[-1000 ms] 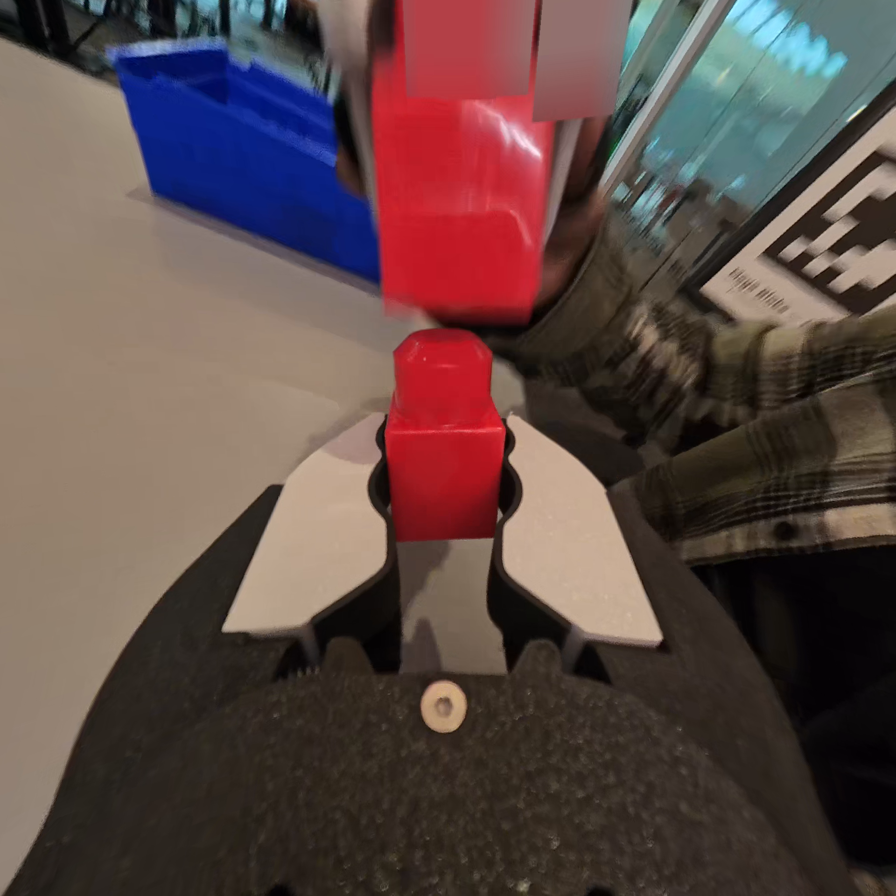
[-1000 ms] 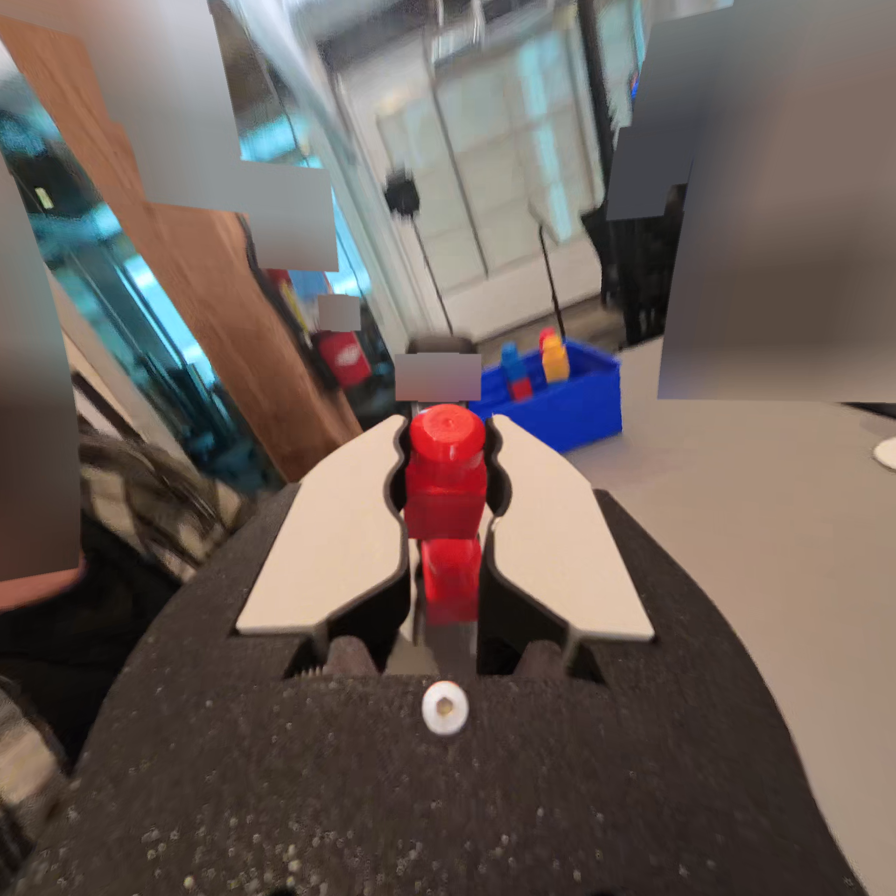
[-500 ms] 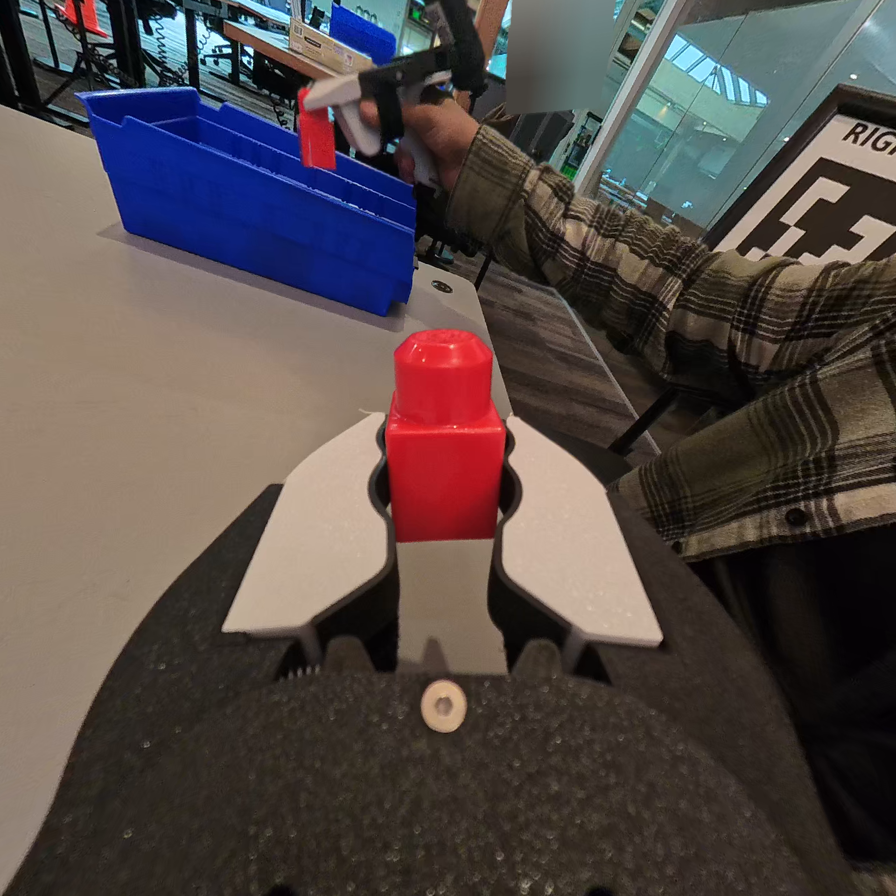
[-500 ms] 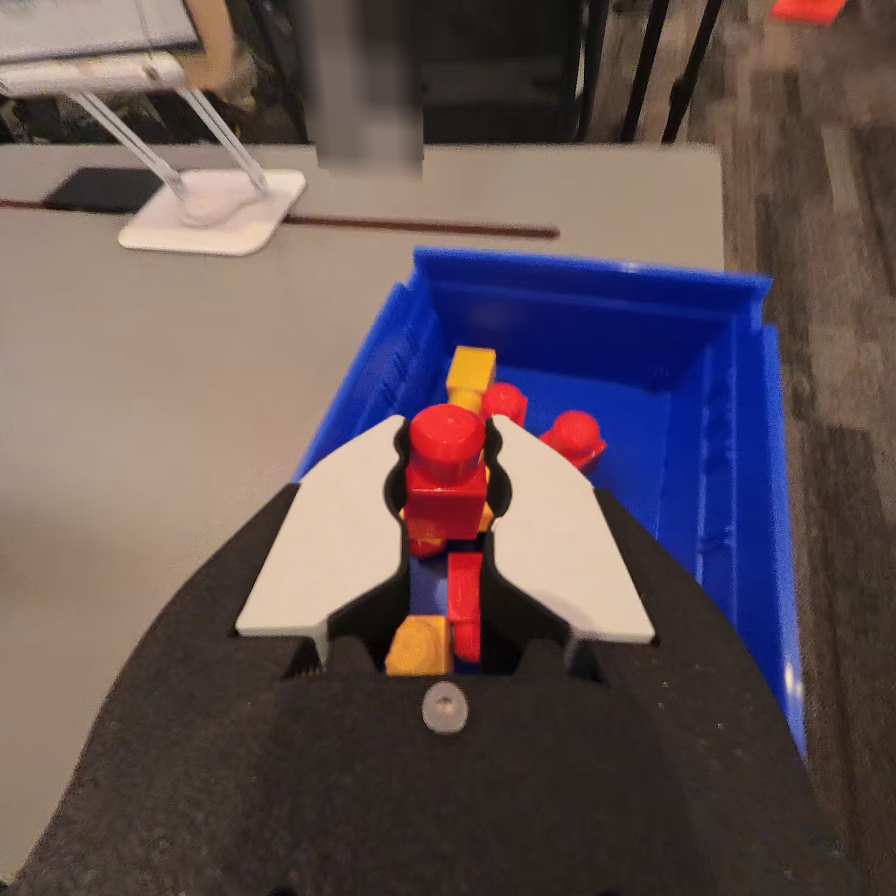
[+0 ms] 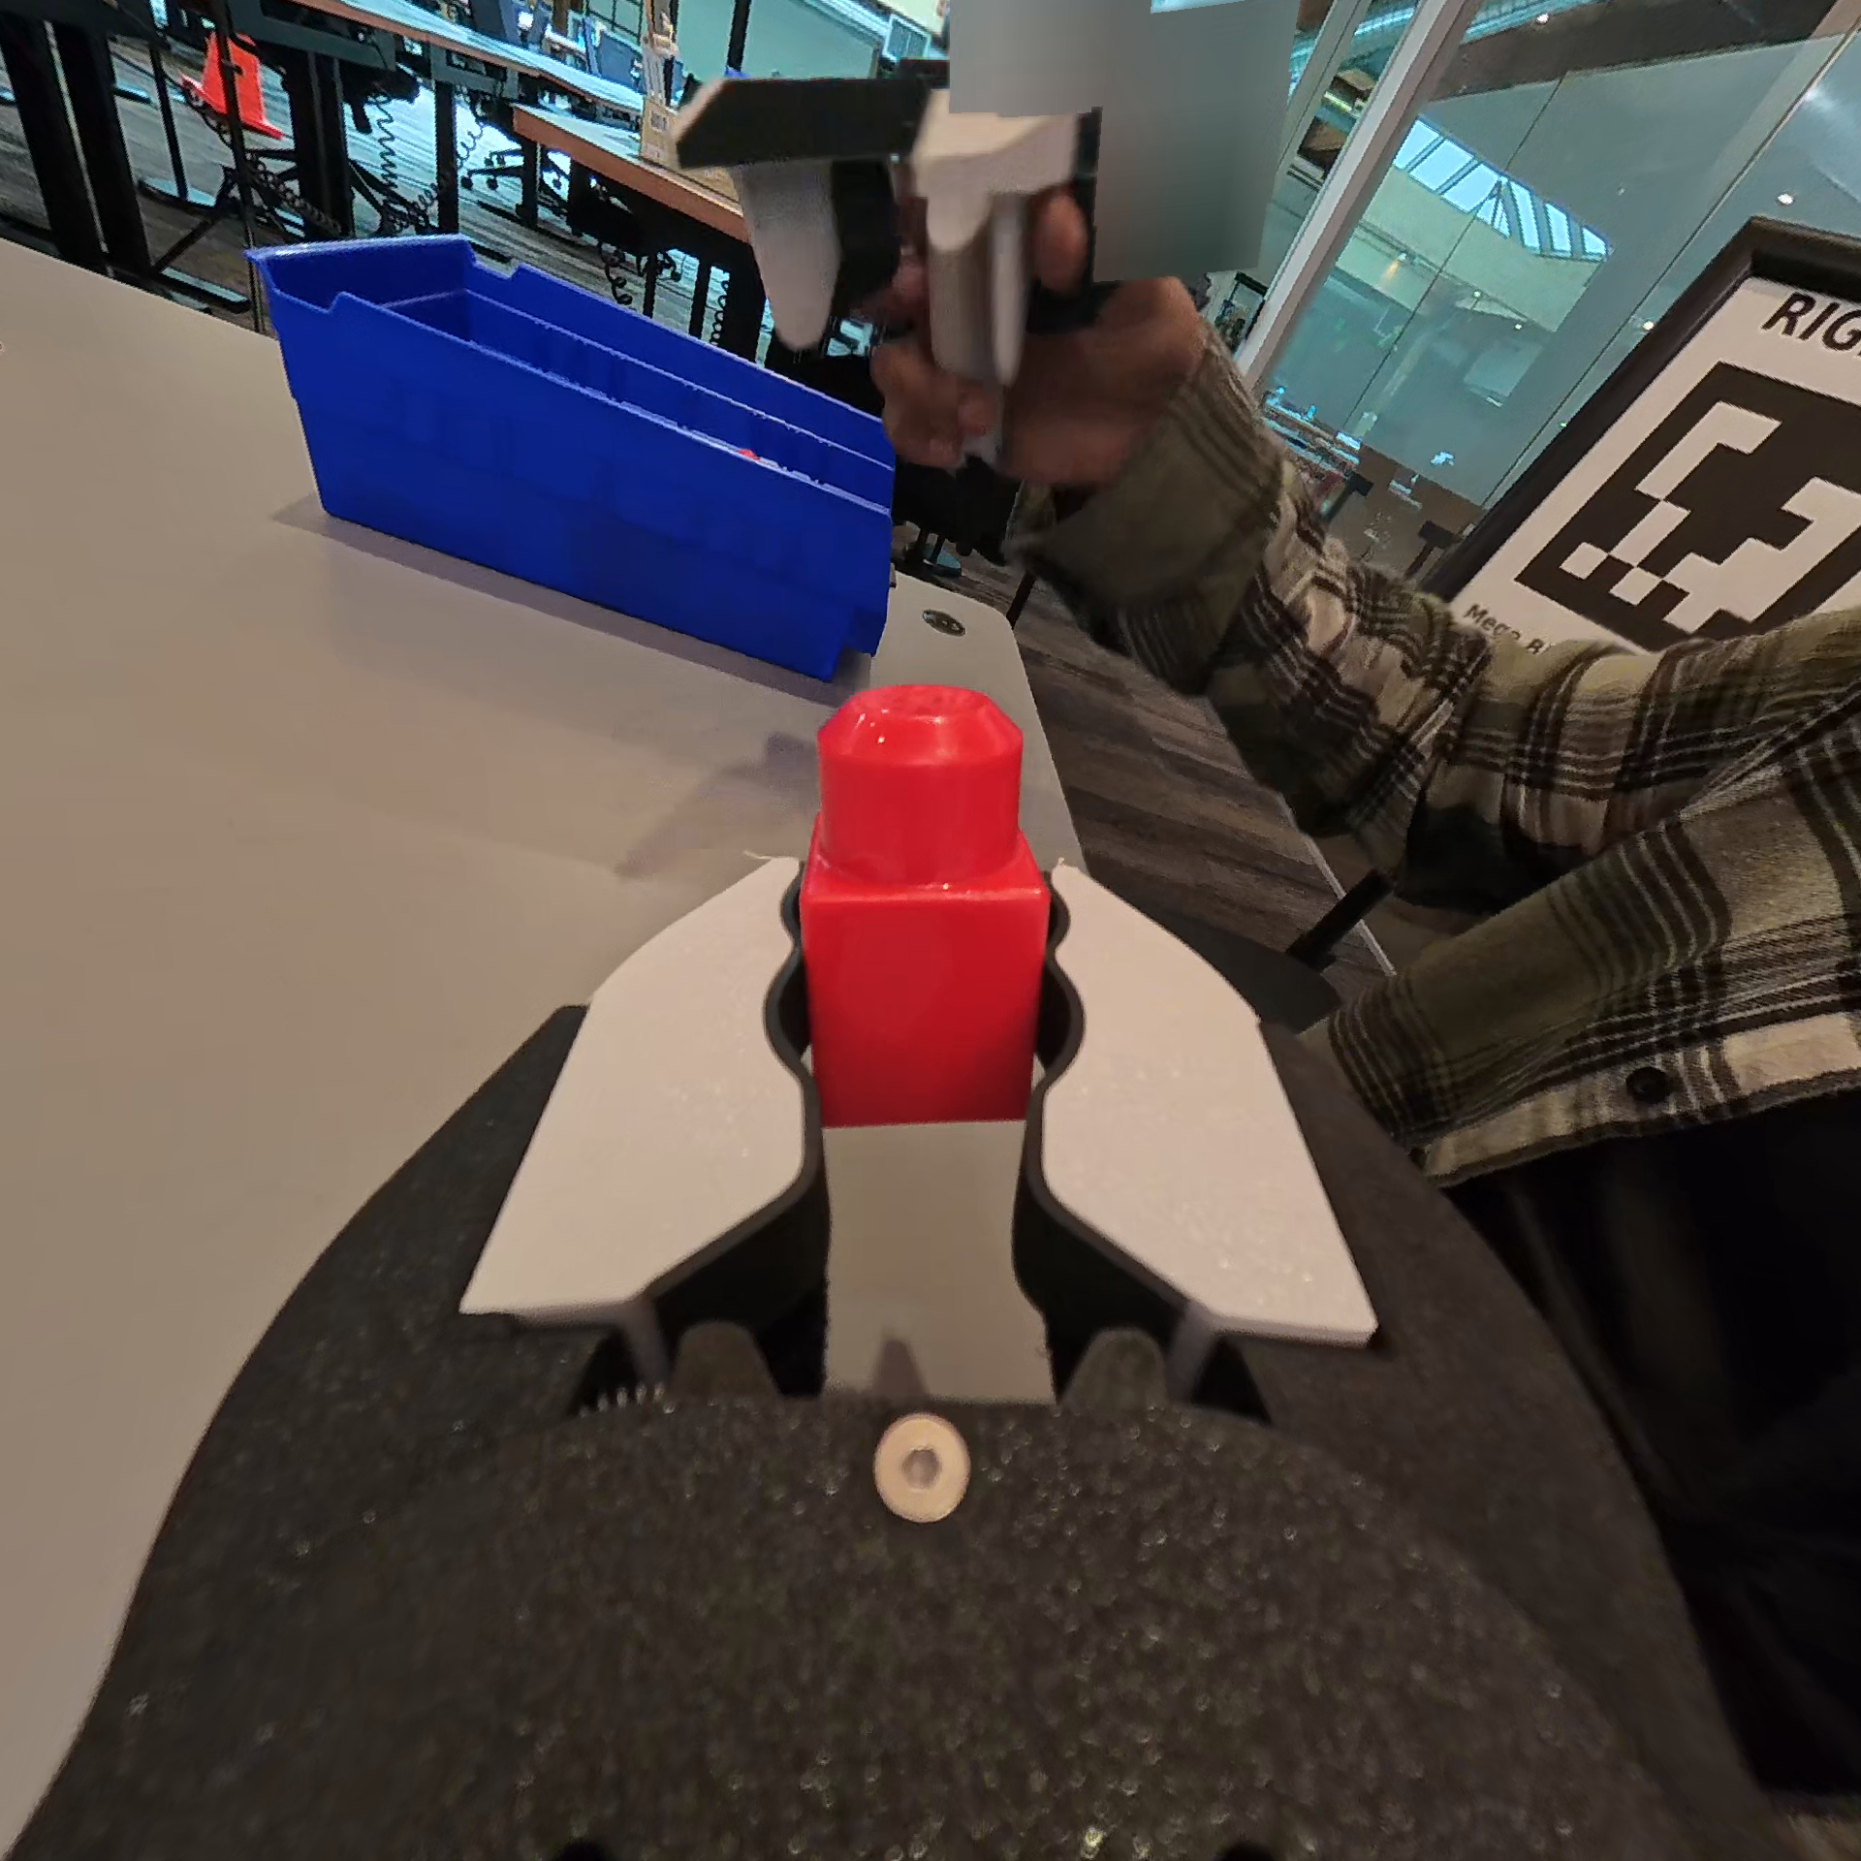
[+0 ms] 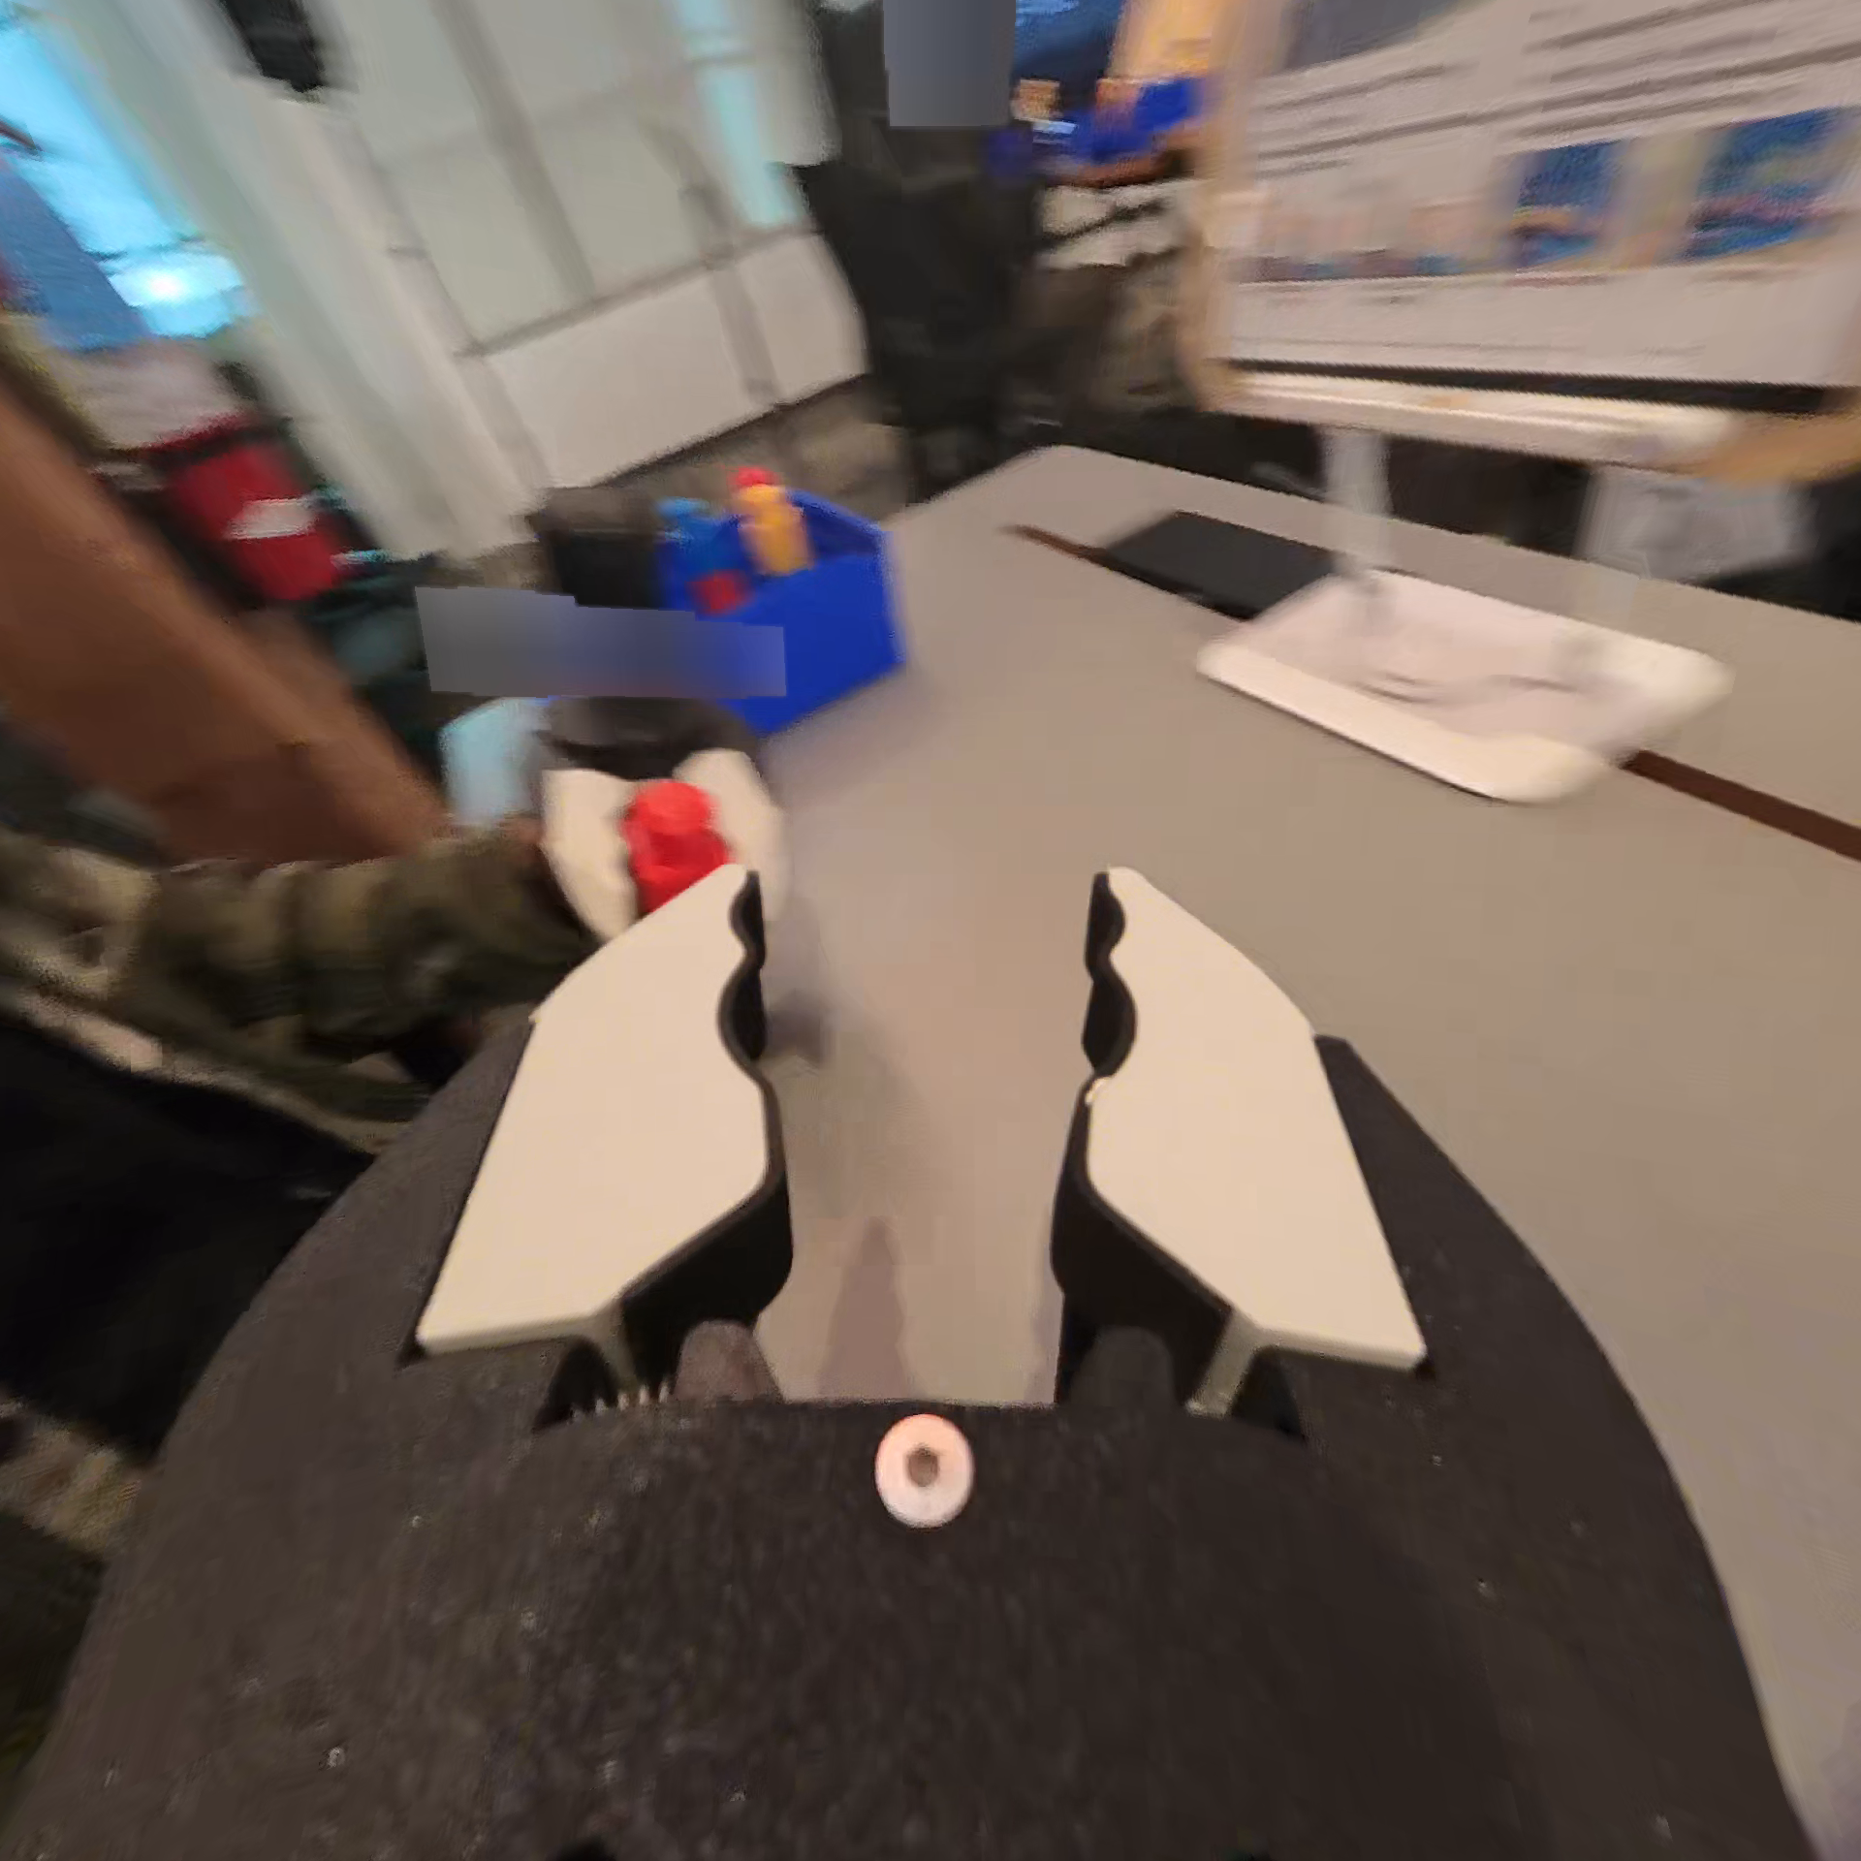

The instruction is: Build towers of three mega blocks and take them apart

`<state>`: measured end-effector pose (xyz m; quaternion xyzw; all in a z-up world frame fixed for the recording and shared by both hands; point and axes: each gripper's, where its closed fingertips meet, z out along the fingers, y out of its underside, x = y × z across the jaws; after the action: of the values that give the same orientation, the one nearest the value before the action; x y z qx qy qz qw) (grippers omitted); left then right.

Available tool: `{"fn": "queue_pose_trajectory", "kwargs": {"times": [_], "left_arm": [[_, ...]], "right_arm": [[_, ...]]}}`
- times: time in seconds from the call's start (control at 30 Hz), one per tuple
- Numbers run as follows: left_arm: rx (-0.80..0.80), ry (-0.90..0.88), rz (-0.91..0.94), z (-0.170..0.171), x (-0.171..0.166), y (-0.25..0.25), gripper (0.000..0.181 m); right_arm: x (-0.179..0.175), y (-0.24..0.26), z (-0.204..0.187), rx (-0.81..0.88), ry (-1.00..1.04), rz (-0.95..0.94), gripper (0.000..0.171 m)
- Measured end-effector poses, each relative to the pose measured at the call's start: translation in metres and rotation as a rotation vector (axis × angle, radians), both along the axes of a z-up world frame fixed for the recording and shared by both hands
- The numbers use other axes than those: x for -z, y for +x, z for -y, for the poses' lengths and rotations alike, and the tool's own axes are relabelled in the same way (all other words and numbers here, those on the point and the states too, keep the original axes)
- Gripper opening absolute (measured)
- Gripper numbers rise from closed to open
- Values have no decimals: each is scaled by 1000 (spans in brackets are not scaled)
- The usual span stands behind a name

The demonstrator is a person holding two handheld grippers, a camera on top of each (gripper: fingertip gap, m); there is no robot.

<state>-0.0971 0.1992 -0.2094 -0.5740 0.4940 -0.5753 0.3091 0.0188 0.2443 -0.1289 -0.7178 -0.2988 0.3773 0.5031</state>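
My left gripper [image 5: 921, 886] is shut on a red mega block [image 5: 918, 967], stud pointing forward, held above the grey table [image 5: 302, 806]. The same block [image 6: 670, 841] shows in the right wrist view, left of centre, between the left gripper's pale fingers. My right gripper [image 6: 924, 891] is open and empty over the table [image 6: 1309, 957]; it also shows in the left wrist view [image 5: 886, 262], held high behind the block, to the right of the blue bin [image 5: 564, 463], fingers apart.
A second blue bin [image 6: 796, 604] with red, blue and yellow blocks stands at the table's far end. A white stand base [image 6: 1460, 685] and a dark flat object [image 6: 1208, 564] lie at the right. A plaid sleeve [image 5: 1511, 785] crosses the right side. There is about 15 centimeters between the tips of the two grippers.
My right gripper has let go of its red block over the blue bin, opened, and swung back from the bin. My left gripper still holds its block, nearly unmoved.
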Motion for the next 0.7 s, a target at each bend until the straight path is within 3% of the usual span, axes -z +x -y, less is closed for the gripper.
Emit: {"fn": "queue_pose_trajectory", "kwargs": {"times": [0.1, 0.23, 0.4, 0.7], "left_arm": [[0, 13, 15, 2, -3, -1, 41], [6, 10, 36, 3, -6, -4, 41], [2, 6, 57, 2, -8, -7, 41], [20, 6, 91, 4, -14, -5, 41]], "right_arm": [[4, -85, 21, -234, -6, -82, 56], [19, -137, 27, -361, -28, -81, 51], [31, -155, 25, -402, -49, -85, 37], [38, -163, 30, -437, -52, -64, 28]]}}
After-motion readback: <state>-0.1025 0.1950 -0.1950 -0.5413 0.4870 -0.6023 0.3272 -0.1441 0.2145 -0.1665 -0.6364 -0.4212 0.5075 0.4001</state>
